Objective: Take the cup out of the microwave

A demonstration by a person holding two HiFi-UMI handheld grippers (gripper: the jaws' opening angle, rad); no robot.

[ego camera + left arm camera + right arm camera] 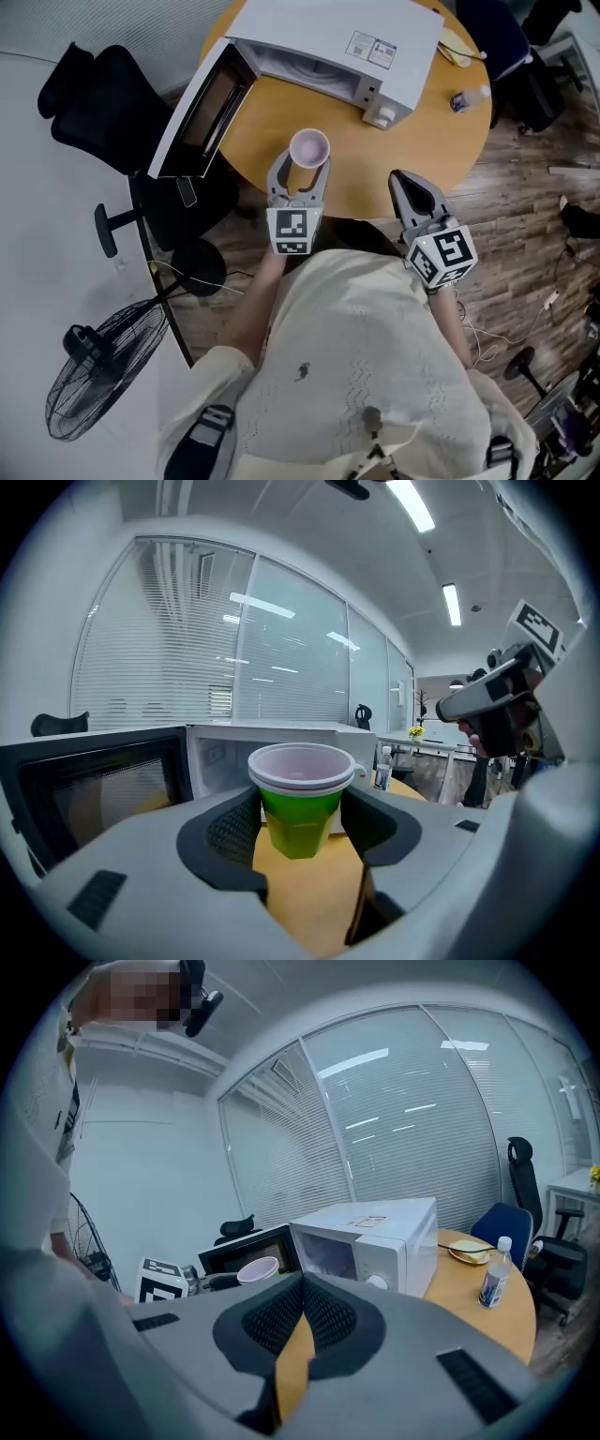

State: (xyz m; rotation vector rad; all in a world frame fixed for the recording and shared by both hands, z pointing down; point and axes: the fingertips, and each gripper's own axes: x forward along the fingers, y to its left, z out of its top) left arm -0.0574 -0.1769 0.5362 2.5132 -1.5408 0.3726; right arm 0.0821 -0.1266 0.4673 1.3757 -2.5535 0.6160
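Left gripper (301,169) has the cup (309,148) pinched between its pads, upright. It's already out of the microwave (328,47) and sits over the near part of the round table (394,155), apparently lifted clear of the top. Right gripper (410,187) hangs beside it with its jaws pressed together on nothing.

Here's what worries me. This looks like a thin disposable cup, so if I squeeze harder the wall could buckle, and if I ease off it could slide down through the pads. The jaws hold it by the sides only, with nothing underneath. If I tip the wrist, anything inside goes over (I can't tell from here whether there's liquid in it). The microwave door (202,108) hangs open to the left, and a careless swing that way would clip it. The cup is also close to the table's near edge, so if I set it down short it could go onto the floor.

On the views: the head view gives me only the pale rim from above, plus how both grippers, the door and the table edge lie. The left gripper view shows the green body under that rim and both pads against its sides. The right gripper view confirms its own jaws are closed, and it picks up a bottle (494,1283) on the table's far side.
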